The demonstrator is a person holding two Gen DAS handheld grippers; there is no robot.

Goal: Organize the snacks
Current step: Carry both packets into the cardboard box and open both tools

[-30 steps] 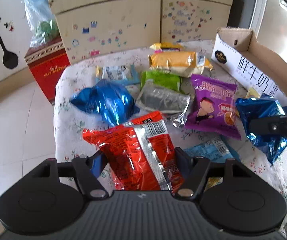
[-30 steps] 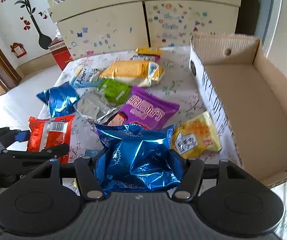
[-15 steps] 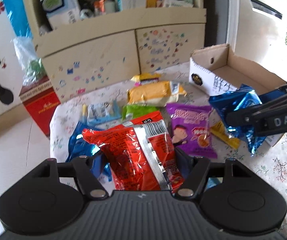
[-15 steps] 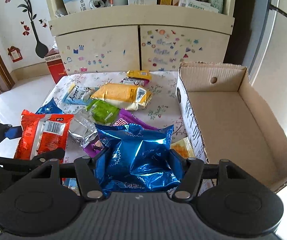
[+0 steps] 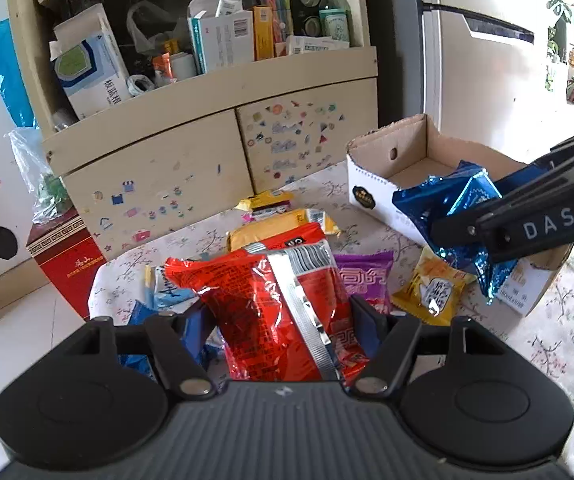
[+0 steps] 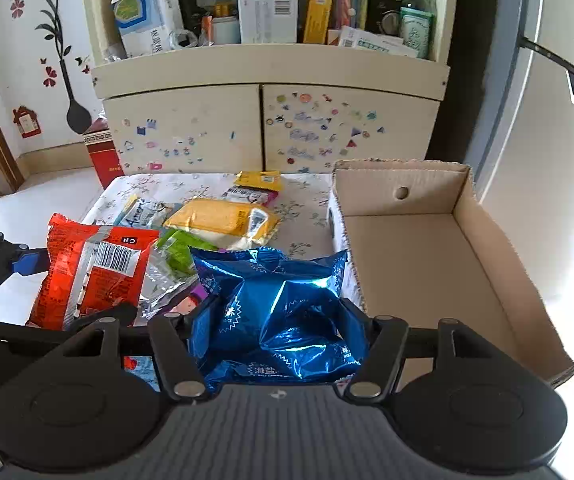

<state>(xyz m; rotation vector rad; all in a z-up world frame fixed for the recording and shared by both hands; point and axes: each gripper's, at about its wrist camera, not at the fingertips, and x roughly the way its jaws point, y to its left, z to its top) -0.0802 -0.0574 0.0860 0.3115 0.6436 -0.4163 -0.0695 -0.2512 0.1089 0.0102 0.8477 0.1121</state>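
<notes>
My left gripper [image 5: 283, 316] is shut on a red snack bag [image 5: 279, 304] and holds it above the table; the bag also shows in the right wrist view [image 6: 87, 272]. My right gripper [image 6: 279, 316] is shut on a shiny blue snack bag [image 6: 279, 312], held in the air at the near left corner of the open cardboard box [image 6: 427, 264]. In the left wrist view the blue bag [image 5: 447, 216] hangs in front of the box [image 5: 371, 196]. The inside of the box is bare.
Several snack packs lie on the floral tablecloth [image 6: 207, 188]: a yellow pack [image 6: 223, 220], a green one [image 6: 179, 252], a purple one [image 5: 363, 276], a small yellow one [image 5: 431, 288]. A stickered cabinet [image 6: 271, 128] stands behind the table, a red box [image 5: 67, 260] on the floor to the left.
Both grippers have risen with their bags held. The right gripper has moved the blue bag toward the box; the left has lifted the red bag off the table.
</notes>
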